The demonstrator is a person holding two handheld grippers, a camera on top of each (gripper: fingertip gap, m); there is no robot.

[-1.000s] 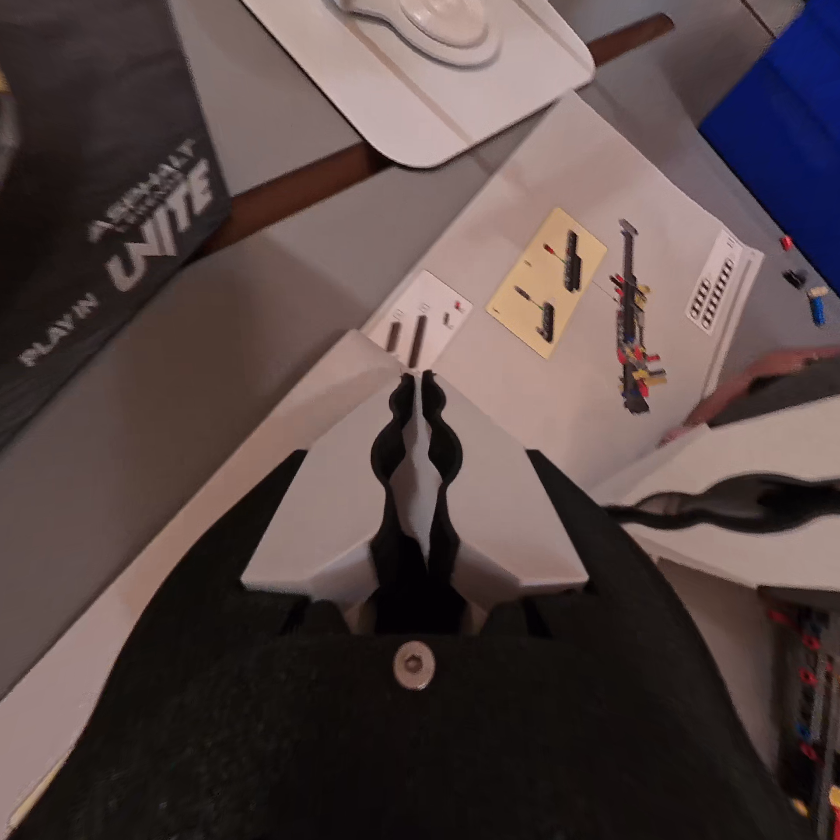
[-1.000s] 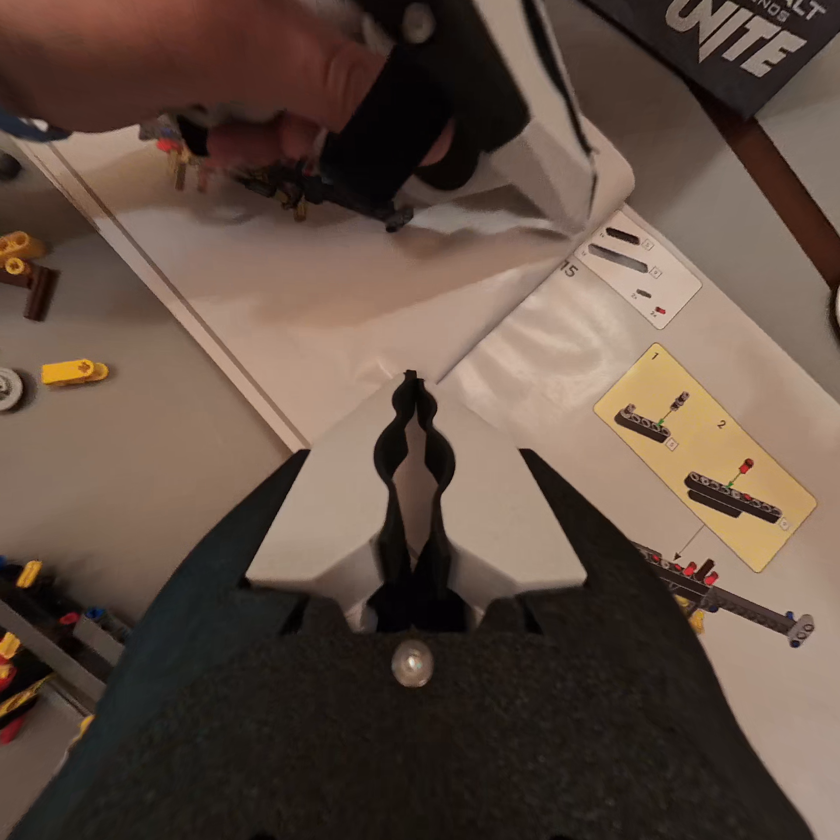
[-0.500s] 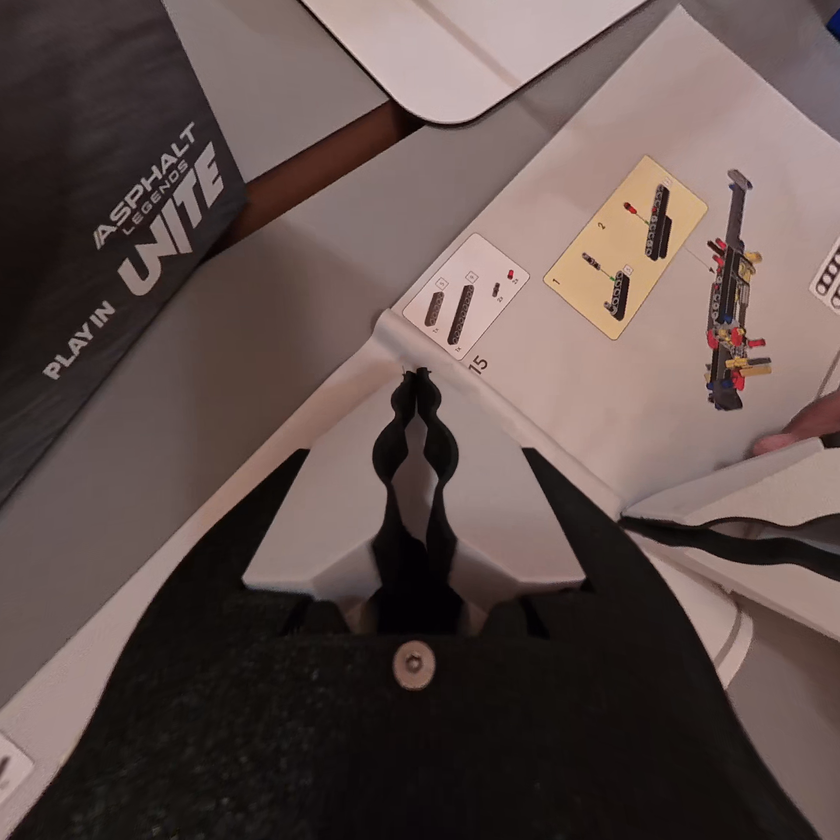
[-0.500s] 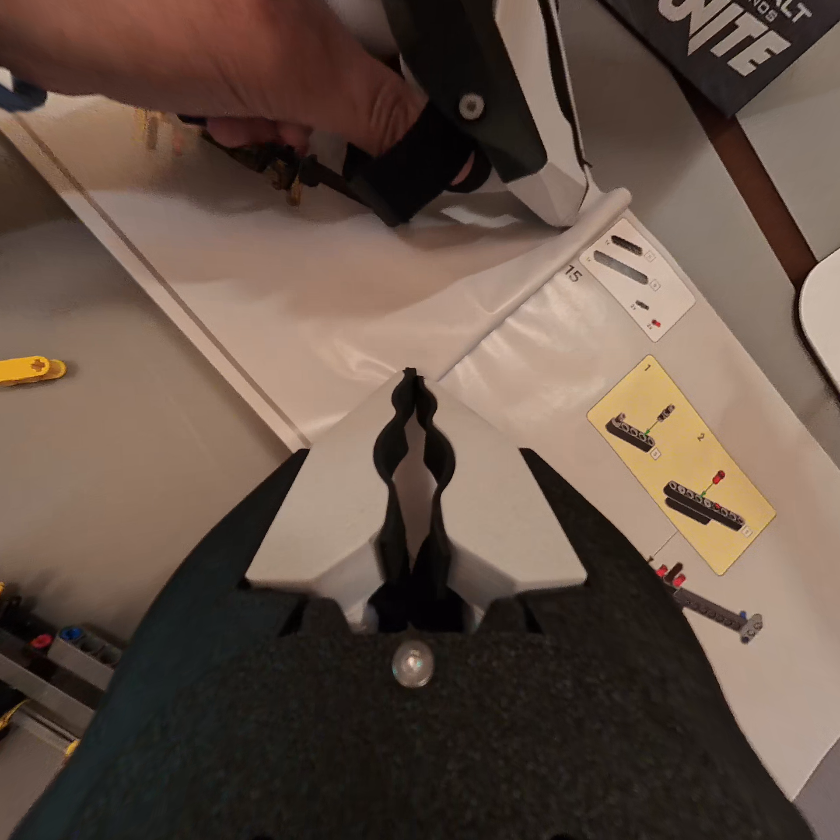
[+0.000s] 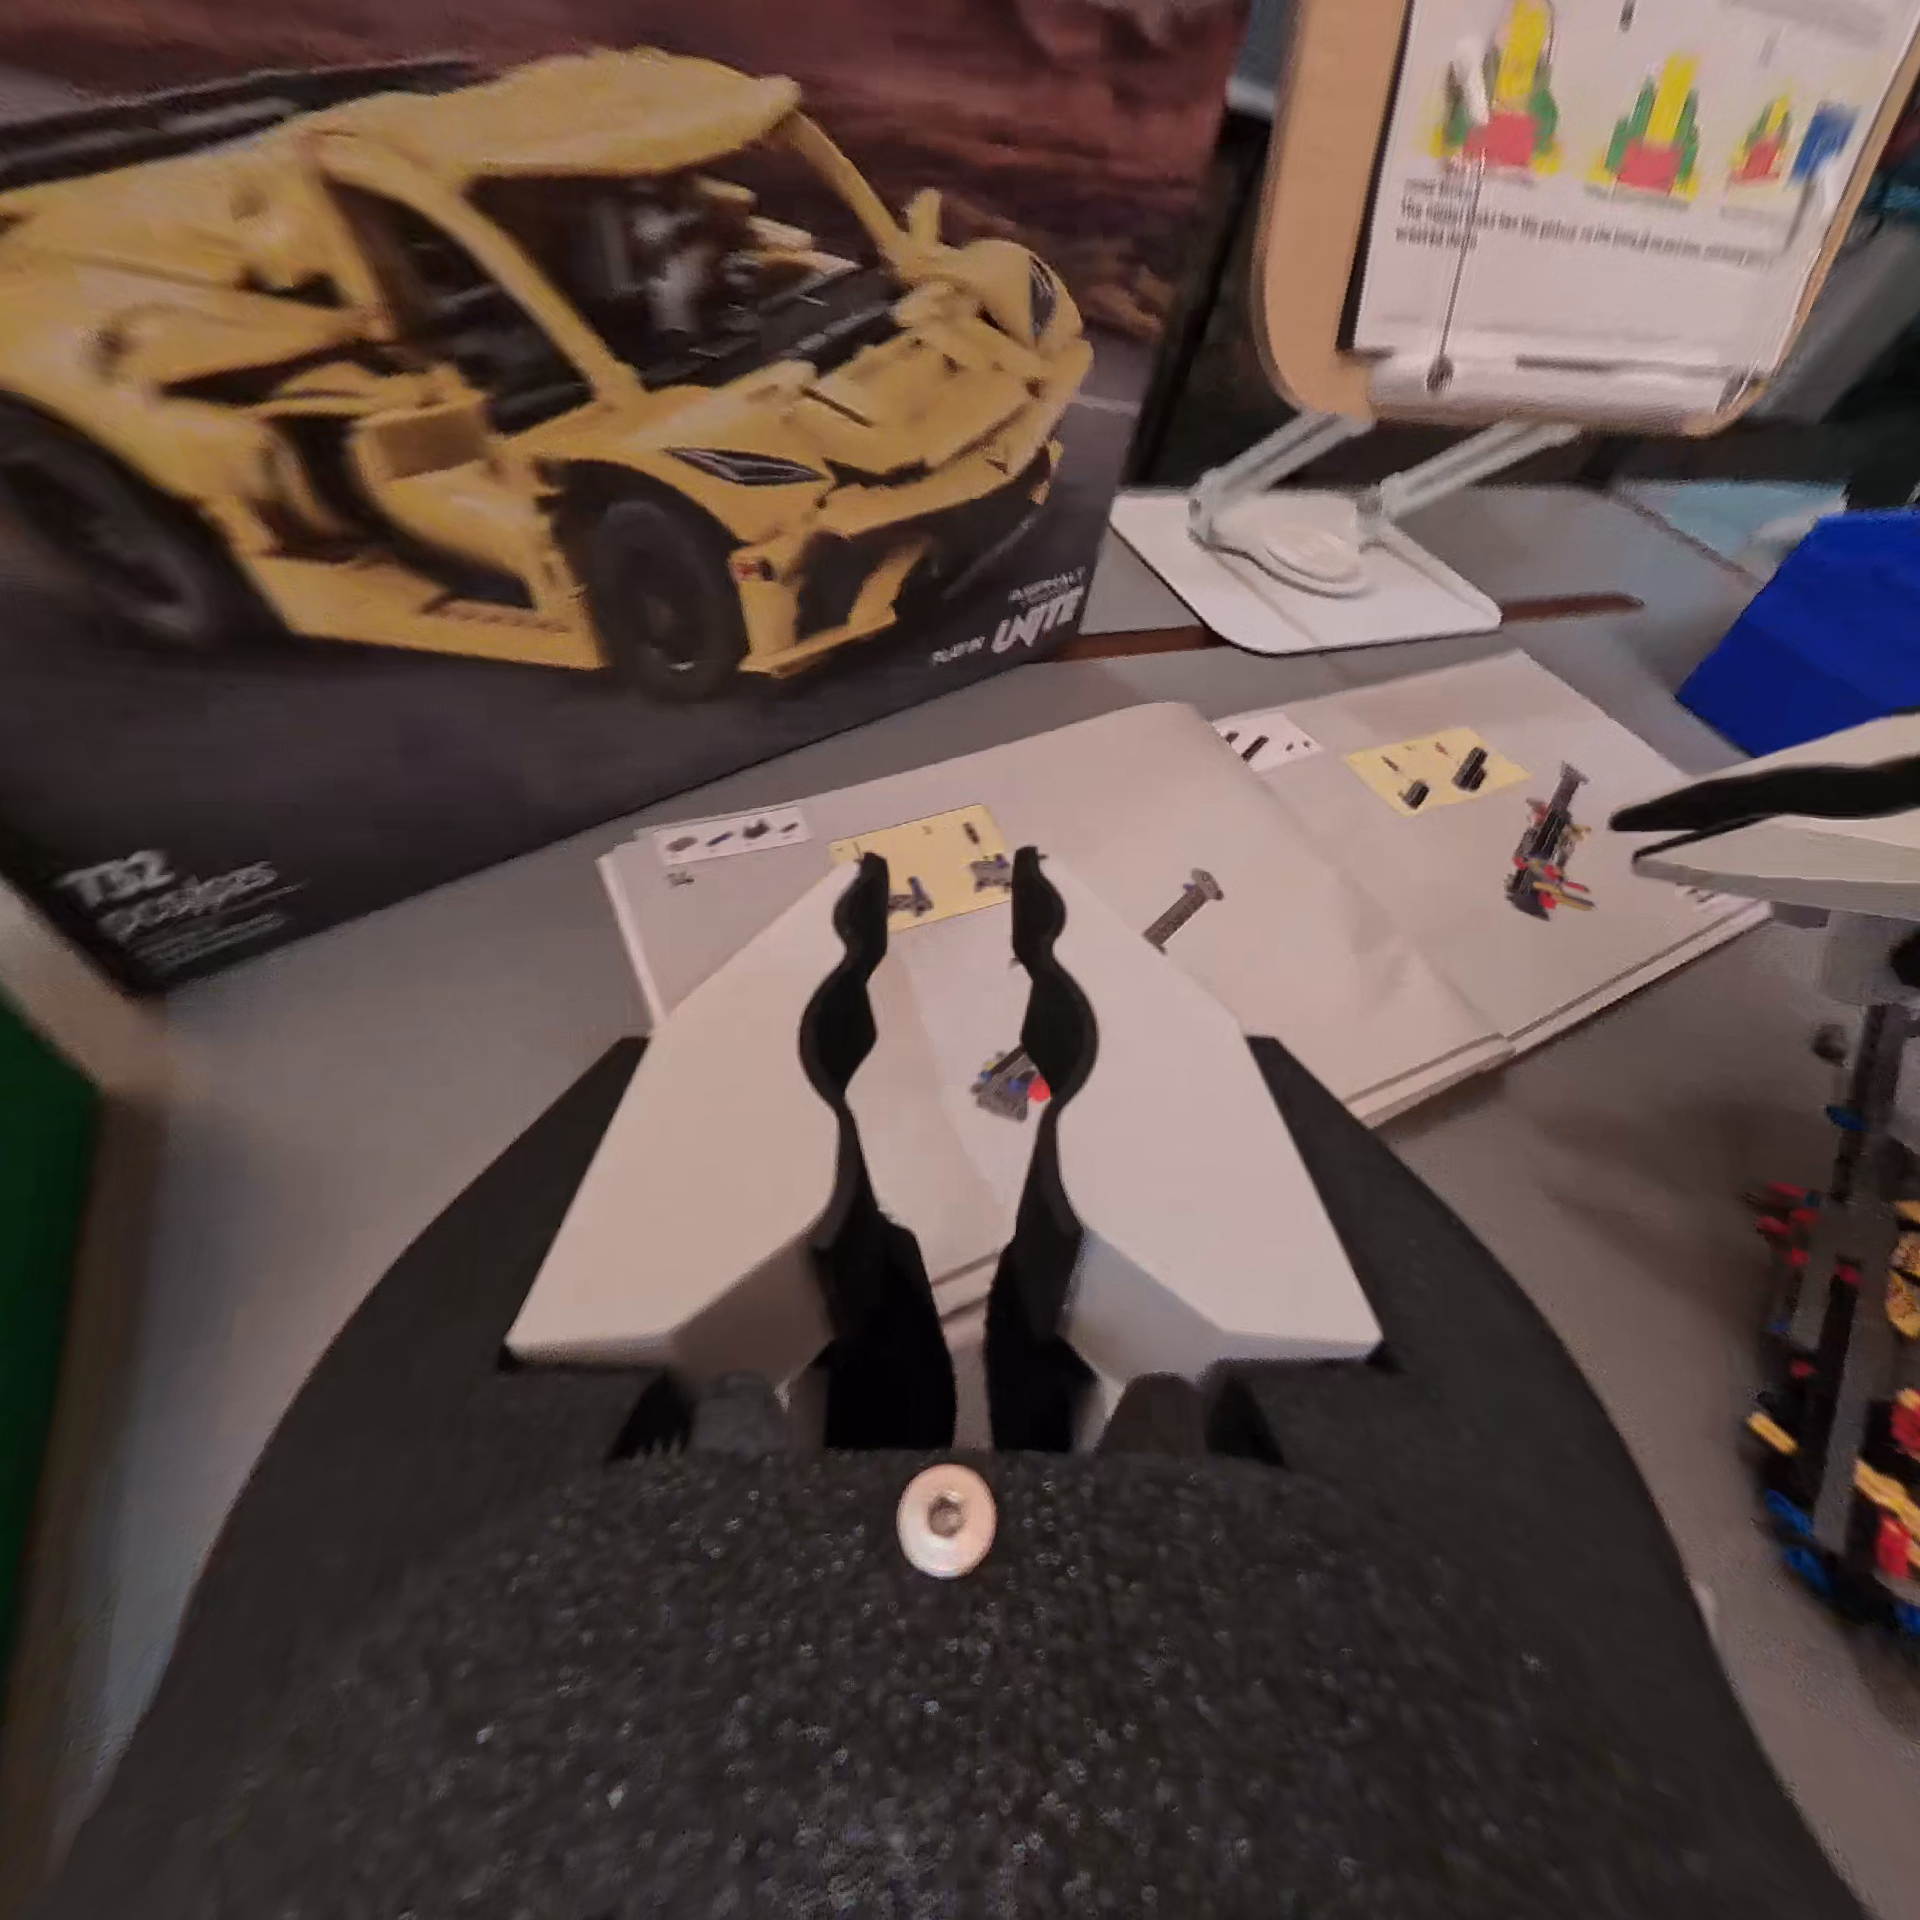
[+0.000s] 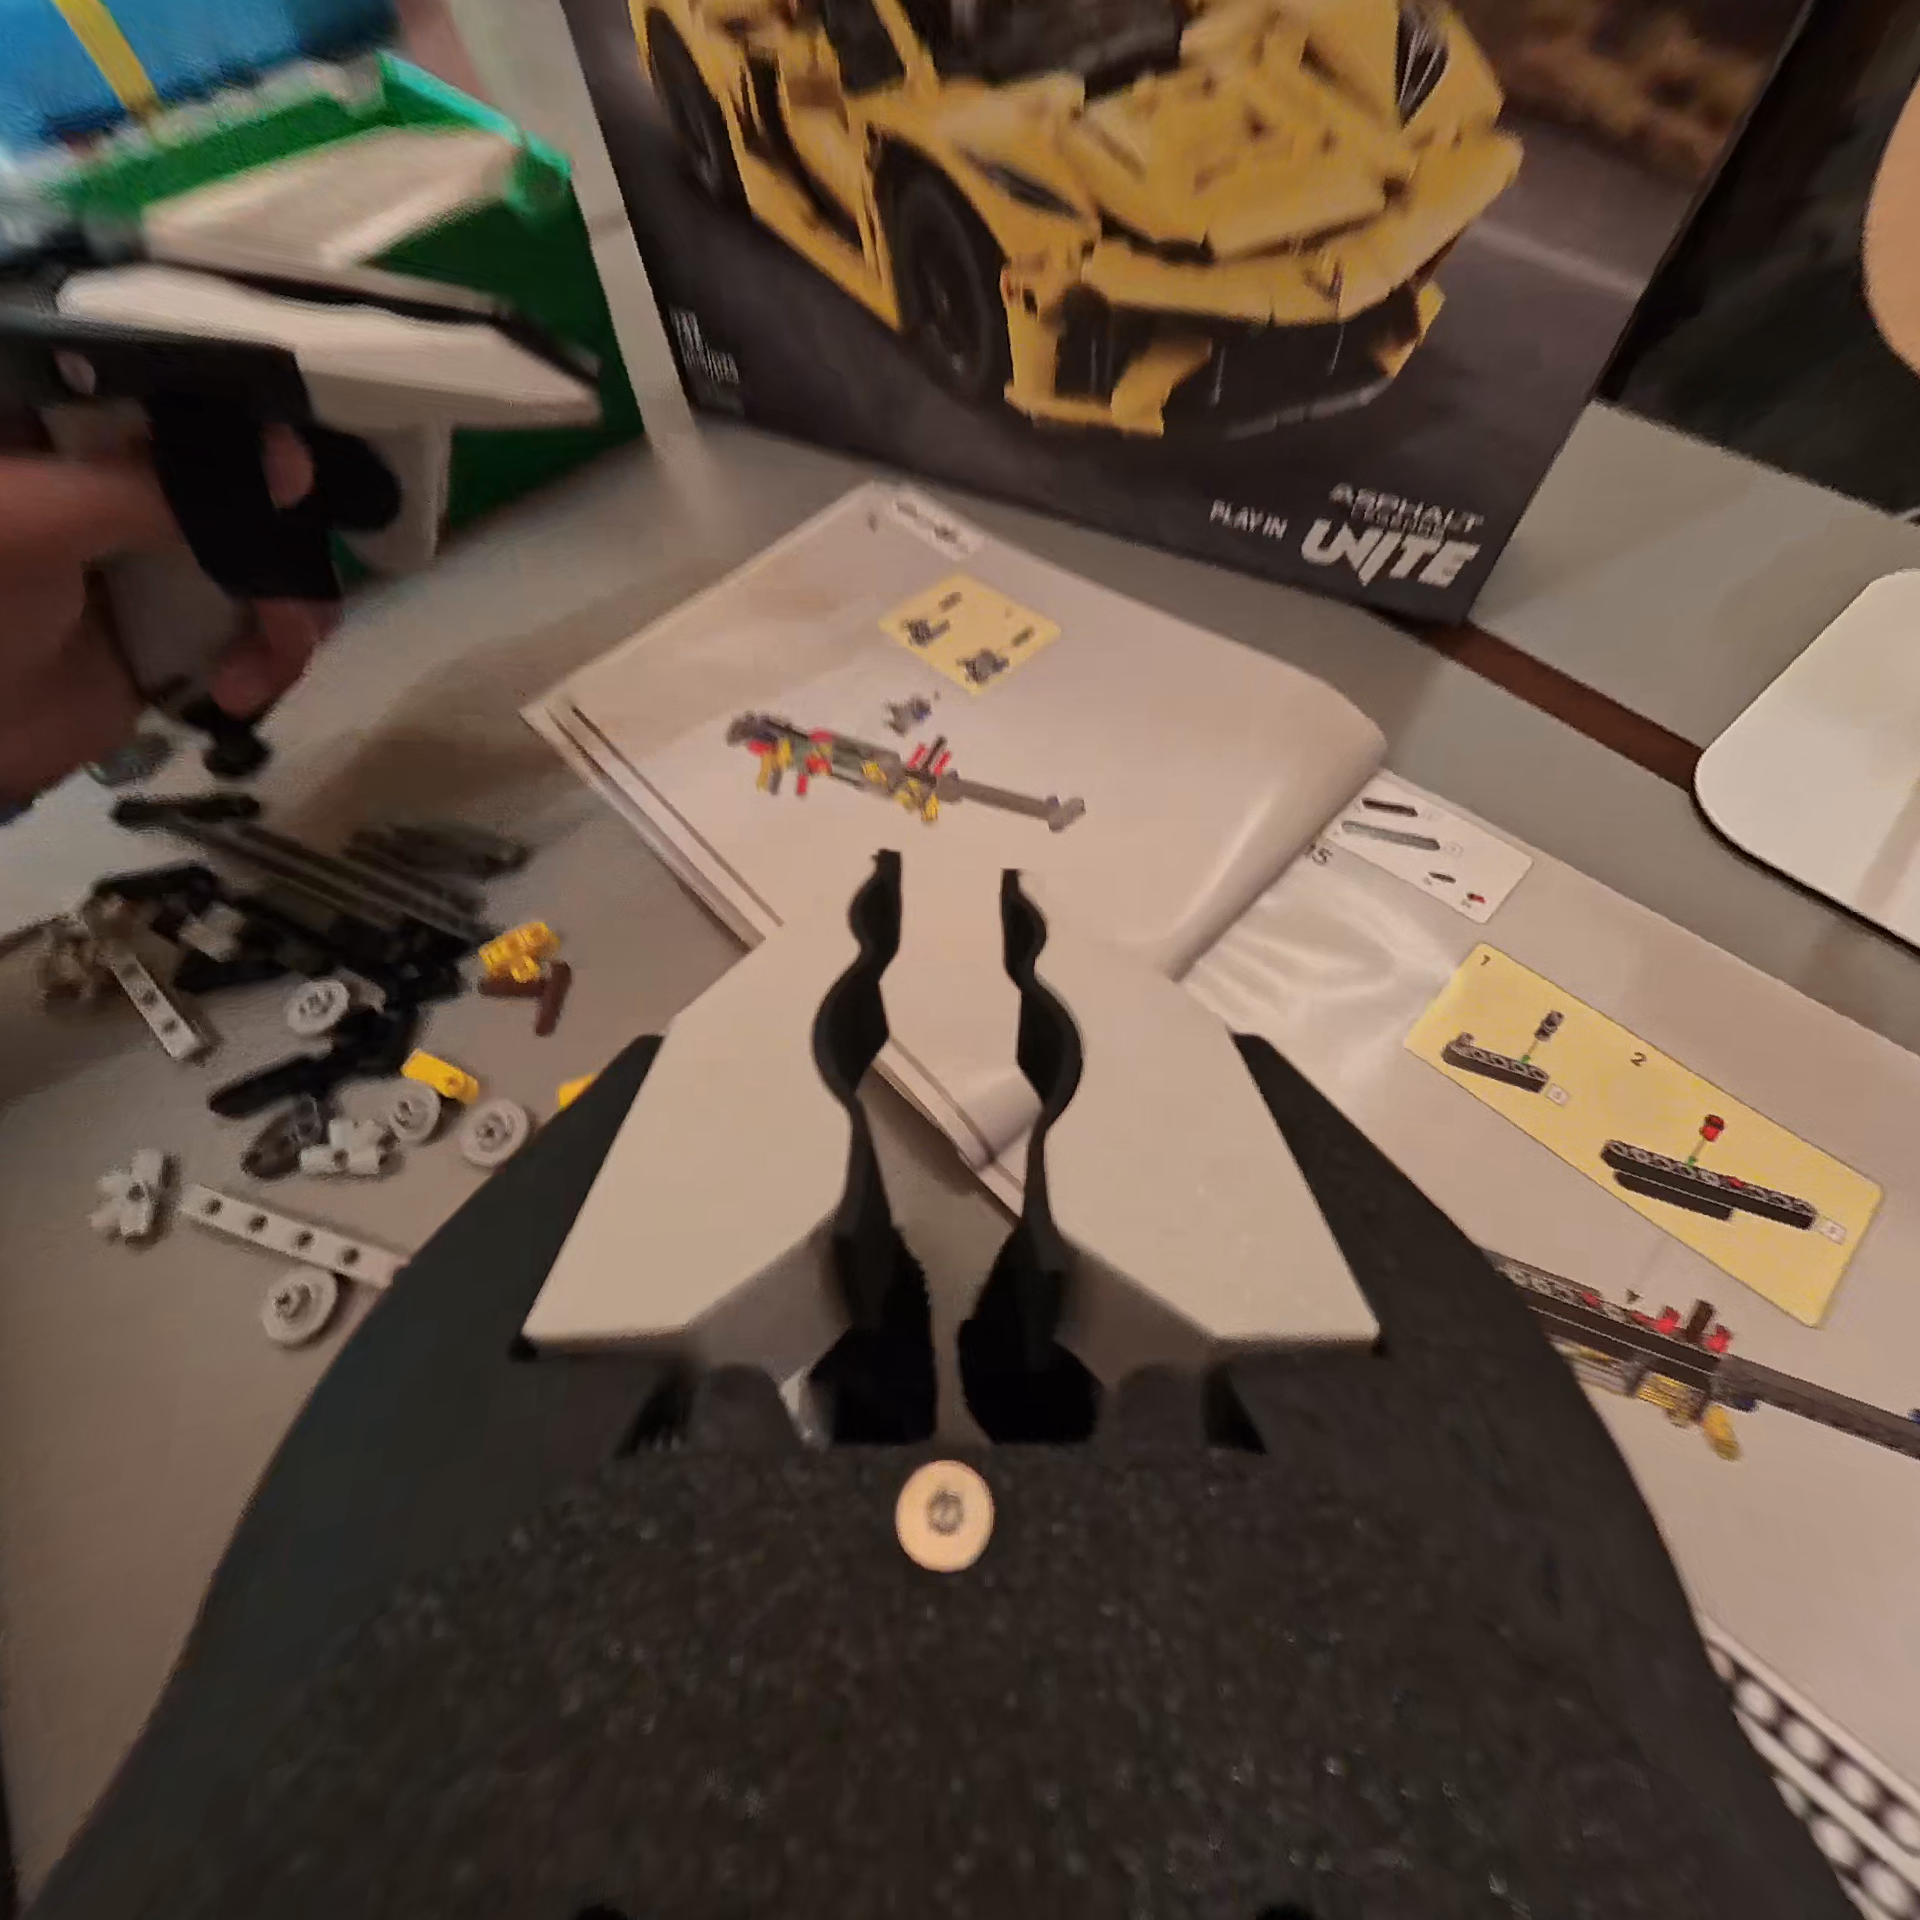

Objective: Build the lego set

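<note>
The instruction booklet point(image 5: 1299, 935) lies open on the grey table; it also shows in the right wrist view point(image 6: 1143, 727). My left gripper point(image 5: 945, 858) is open and empty, held above the booklet's left page. My right gripper point(image 6: 943, 862) is open and empty, above the booklet's near edge. A pile of loose black, grey and yellow pieces point(image 6: 312, 987) lies left of the booklet. A partly built long assembly point(image 5: 1849, 1351) lies at the right edge of the left wrist view. The other gripper shows at the left point(image 6: 312, 353), held by a hand, and at the right point(image 5: 1766, 821).
The set's box with a yellow car picture point(image 5: 520, 416) stands behind the booklet. A white stand holding a printed sheet point(image 5: 1455, 364) is at the back right, beside a blue object point(image 5: 1829, 644). A green box point(image 6: 436, 208) stands at the back left. My right fingertips sit around 20 cm from my left ones. The partly built long assembly point(image 5: 1849, 1351) is closer to my right gripper, around 15 cm from its tips; the left tips are 30 cm off.
Both grippers have opened from shut. Both have pulled up and back from the booklet, tilting level, so the box, the stand and the loose pieces now show.
</note>
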